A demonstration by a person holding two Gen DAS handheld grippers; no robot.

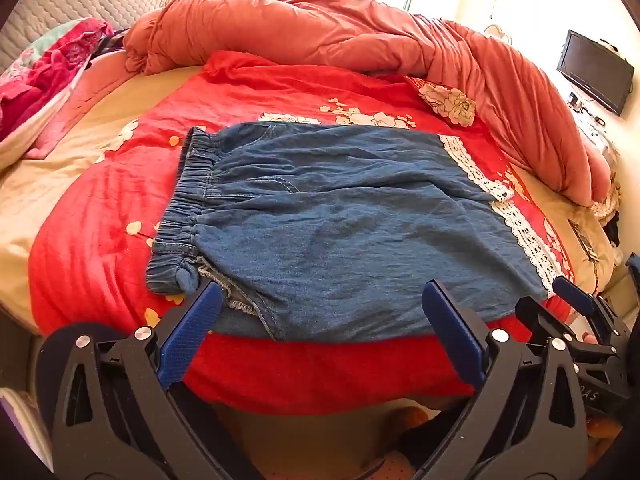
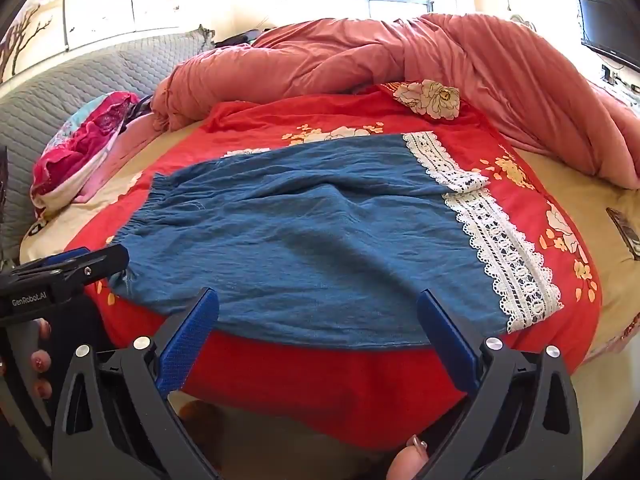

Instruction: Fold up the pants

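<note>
Blue denim pants with an elastic waistband on the left and white lace hems on the right lie flat on a red floral blanket. My left gripper hovers open over their near edge, close to the waistband end, with nothing between its blue pads. My right gripper is also open, above the near edge of the pants and left of the lace hem. Each gripper shows in the other's view: the right gripper at the hem corner, the left gripper by the waistband corner.
A coral duvet is bunched along the back and right of the bed. A pile of pink clothes lies at the left by a grey quilted headboard. A television stands at the right. A person's fingers hold the left tool.
</note>
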